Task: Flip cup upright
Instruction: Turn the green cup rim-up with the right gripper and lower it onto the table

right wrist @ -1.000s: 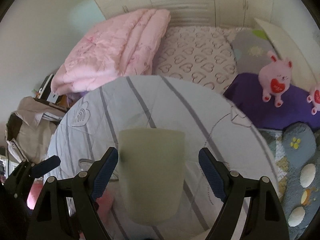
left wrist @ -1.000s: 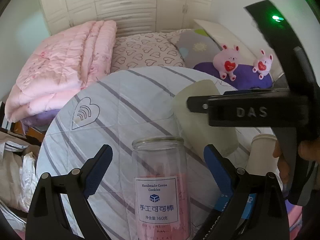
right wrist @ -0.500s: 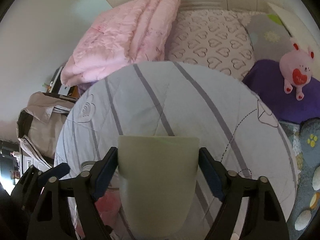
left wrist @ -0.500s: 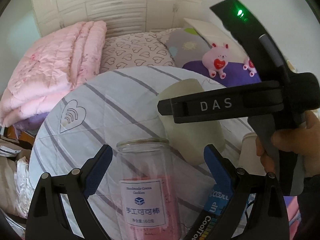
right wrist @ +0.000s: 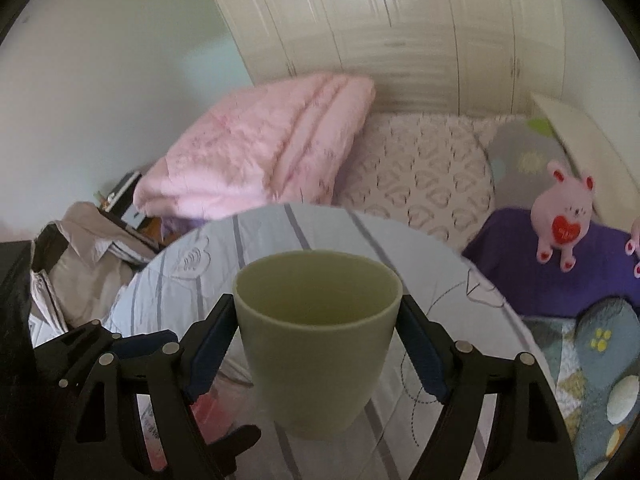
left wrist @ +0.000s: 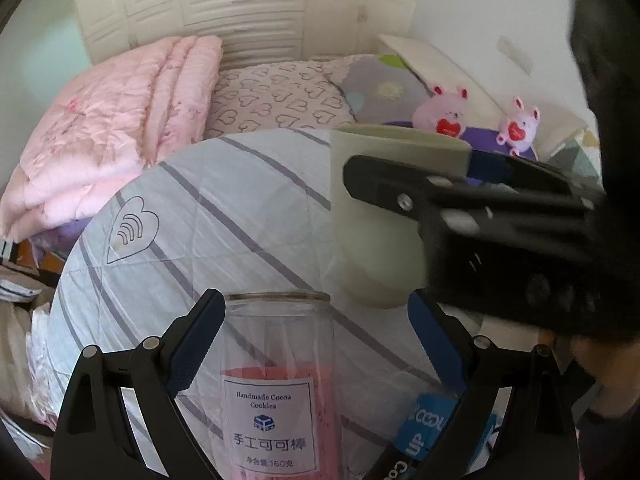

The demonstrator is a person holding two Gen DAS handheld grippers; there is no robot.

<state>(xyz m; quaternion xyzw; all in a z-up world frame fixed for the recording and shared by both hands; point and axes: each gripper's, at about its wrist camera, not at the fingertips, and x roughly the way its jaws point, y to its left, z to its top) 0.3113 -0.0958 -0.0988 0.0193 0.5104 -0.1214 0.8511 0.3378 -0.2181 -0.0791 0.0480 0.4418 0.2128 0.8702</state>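
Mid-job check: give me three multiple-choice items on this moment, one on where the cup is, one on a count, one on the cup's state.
1. Where is the green cup?
A. between the right gripper fingers
B. on the pink quilt
C. inside the jar

2. How many pink plush toys show in the left wrist view?
A. none
B. two
C. five

3. How does the cup's mouth face?
A. down
B. sideways
C. up

Answers: 1 A, both blue pads press its sides; 2 B, a pair sits on the purple cushion; 3 C, its open rim is on top.

Black grippers (right wrist: 318,344) — blue pads (right wrist: 420,354), seemingly silver rivets.
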